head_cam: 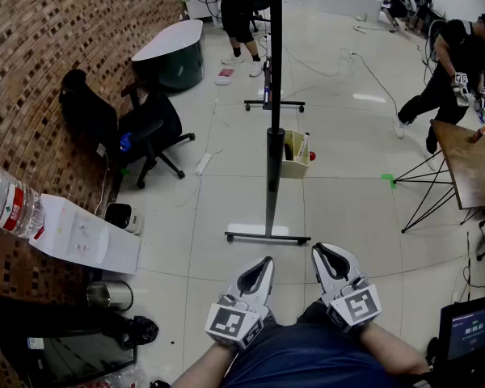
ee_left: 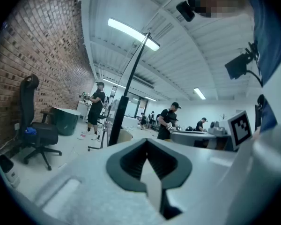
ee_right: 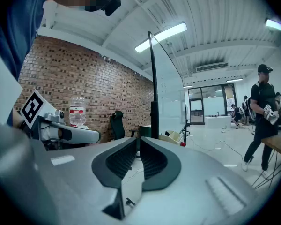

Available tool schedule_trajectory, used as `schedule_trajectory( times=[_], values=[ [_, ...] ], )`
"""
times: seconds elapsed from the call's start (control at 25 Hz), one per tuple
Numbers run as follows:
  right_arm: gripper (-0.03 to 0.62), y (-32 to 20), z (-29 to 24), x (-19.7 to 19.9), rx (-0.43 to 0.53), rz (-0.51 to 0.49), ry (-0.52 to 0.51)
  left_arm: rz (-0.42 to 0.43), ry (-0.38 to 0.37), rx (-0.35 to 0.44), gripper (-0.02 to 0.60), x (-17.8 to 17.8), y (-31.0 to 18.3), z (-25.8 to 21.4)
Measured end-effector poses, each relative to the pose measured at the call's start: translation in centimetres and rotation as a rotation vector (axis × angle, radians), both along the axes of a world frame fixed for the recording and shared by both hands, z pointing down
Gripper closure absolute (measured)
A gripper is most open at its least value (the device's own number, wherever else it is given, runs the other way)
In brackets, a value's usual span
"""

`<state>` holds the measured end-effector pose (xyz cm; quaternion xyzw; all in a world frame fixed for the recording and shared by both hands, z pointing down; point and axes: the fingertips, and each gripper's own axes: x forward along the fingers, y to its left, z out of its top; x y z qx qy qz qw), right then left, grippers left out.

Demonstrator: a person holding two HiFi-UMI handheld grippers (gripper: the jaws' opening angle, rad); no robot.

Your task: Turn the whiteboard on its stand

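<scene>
Black-edged and thin as a line from where I stand, the whiteboard [head_cam: 275,71] rises from its foot bar [head_cam: 267,237] on the tiled floor [head_cam: 347,208] straight ahead of me, well apart from both grippers. My left gripper [head_cam: 261,269] and right gripper [head_cam: 326,259] are clenched on nothing, jaws together, held low near my body.

To turn the board well, I judge I should step in, part the jaws, and take the frame on its long edge. Then I should swing it slowly, so the stand neither rolls nor tips toward the box [head_cam: 295,154] just beside the post.

Edge-on in the head view, the board's face, its pivot and any lock are hidden from me, and its top is cut off. Only the right gripper view shows a pale side of it.
</scene>
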<state>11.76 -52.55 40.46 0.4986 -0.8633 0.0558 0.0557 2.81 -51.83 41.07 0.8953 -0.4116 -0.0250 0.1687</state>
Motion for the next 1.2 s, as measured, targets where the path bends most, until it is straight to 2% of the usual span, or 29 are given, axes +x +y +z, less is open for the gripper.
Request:
schedule_trajectory(
  times=[0.28,0.4,0.44,0.48,0.52,0.8,0.88,1.0,1.08,1.2],
  values=[
    [0.566,-6.2,-0.7,0.1,0.036,0.017,0.002,-0.021,0.001,0.066,0.577,-1.6,-6.2,-1.6],
    [0.554,-10.2,-0.9,-0.1,0.062,0.005,0.007,-0.046,-0.022,0.111,0.575,-1.6,-9.8,-2.9],
    [0.482,-11.4,-0.6,-0.5,0.058,-0.011,0.008,-0.049,-0.036,0.115,0.532,-1.5,-10.9,-3.1],
    [0.44,-12.5,-0.2,-1.0,0.048,-0.034,0.007,-0.048,-0.051,0.111,0.441,-1.3,-11.9,-3.1],
    [0.417,-13.4,0.1,-1.6,0.04,-0.063,0.006,-0.046,-0.065,0.103,0.39,-1.0,-12.9,-3.1],
    [0.327,-17.8,2.8,-5.8,0.039,-0.252,0.087,-0.012,-0.149,0.062,0.286,1.0,-18.6,-2.9],
    [0.321,-19.0,3.0,-6.9,0.033,-0.269,0.083,0.033,-0.161,0.052,0.27,1.4,-19.5,-2.7],
    [0.319,-20.4,2.8,-7.6,0.023,-0.249,0.059,0.15,-0.194,0.053,0.265,2.2,-20.3,-1.4],
    [0.321,-21.1,3.3,-7.4,0.037,-0.229,0.099,0.207,-0.196,0.076,0.265,2.6,-21.4,-0.4],
    [0.324,-20.9,4.2,-7.2,0.038,-0.203,0.15,0.293,-0.169,0.058,0.267,3.9,-22.1,0.6]
  ],
)
